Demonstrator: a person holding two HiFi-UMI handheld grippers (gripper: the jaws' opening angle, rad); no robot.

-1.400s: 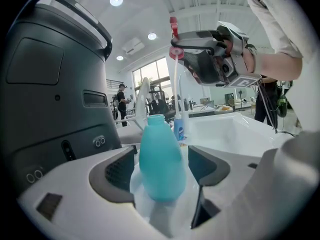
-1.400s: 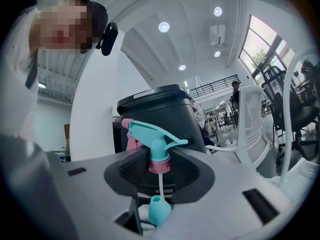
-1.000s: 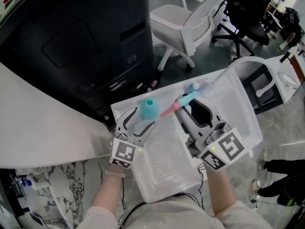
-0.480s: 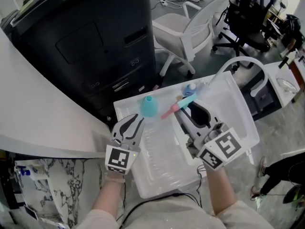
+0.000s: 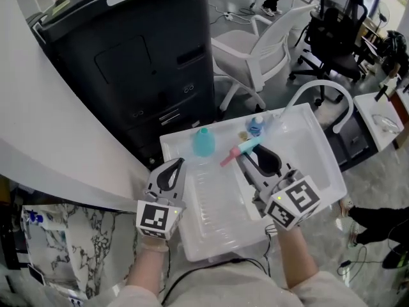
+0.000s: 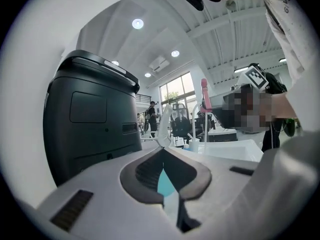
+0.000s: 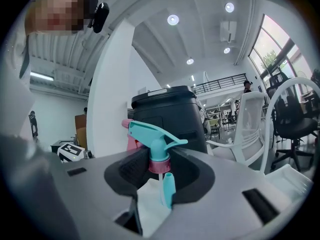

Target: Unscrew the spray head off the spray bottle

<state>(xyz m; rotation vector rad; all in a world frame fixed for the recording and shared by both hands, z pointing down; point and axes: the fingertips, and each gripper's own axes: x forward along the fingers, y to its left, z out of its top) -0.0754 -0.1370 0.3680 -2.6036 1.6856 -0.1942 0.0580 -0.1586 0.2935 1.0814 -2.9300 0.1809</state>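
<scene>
The right gripper [image 5: 245, 160] squeezed the spray head [image 5: 241, 150] by its pink ring. The head was off the teal bottle [image 5: 203, 142], which sat apart in the white tray [image 5: 220, 219]. The left gripper [image 5: 174, 167] was closed on nothing. I think the head should go down slowly and softly.

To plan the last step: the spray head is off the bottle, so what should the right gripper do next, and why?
Probably lower the right gripper and lay the spray head in the tray: its jaws hold the head clear of the teal bottle, so unscrewing looks done.
</scene>
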